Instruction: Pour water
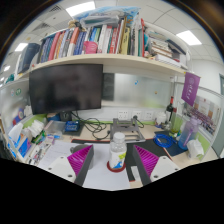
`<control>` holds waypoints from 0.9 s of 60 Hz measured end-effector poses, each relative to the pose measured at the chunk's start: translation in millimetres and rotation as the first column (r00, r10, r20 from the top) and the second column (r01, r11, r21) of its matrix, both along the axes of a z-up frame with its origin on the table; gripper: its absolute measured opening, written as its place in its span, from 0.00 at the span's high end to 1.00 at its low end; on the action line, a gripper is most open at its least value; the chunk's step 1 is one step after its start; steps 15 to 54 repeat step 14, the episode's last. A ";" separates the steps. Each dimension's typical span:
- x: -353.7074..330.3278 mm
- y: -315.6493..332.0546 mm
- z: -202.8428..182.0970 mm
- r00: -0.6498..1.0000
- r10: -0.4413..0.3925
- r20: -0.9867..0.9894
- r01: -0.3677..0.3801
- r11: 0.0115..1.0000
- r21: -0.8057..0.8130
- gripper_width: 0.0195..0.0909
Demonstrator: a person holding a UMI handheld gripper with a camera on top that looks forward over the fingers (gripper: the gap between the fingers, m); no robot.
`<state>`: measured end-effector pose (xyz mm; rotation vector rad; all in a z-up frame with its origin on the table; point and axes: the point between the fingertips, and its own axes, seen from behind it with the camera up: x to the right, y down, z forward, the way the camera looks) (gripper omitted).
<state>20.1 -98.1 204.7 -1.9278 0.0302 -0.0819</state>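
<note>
A small clear water bottle (117, 151) with a white cap and a blue-and-yellow label stands upright on a red coaster (117, 167) on the white table (108, 180). My gripper (114, 160) is open, its magenta pads (81, 158) spread wide at either side. The bottle stands between the fingers with a clear gap on both sides, nearer the right finger (148, 160). No cup or other vessel shows near the bottle.
A dark monitor (66, 88) stands at the back left under a shelf of books (95, 42). Cables and a small metal stand (125, 126) lie behind the bottle. Clutter fills the left side (25, 135), and boxes with a purple banner (190, 92) fill the right.
</note>
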 end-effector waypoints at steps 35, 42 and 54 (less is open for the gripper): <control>-3.5 -15.4 5.5 0.999 -0.034 -0.019 0.033 0.999 -0.022 0.15; -3.5 -15.4 5.5 0.999 -0.034 -0.019 0.033 0.999 -0.022 0.15; -3.5 -15.4 5.5 0.999 -0.034 -0.019 0.033 0.999 -0.022 0.15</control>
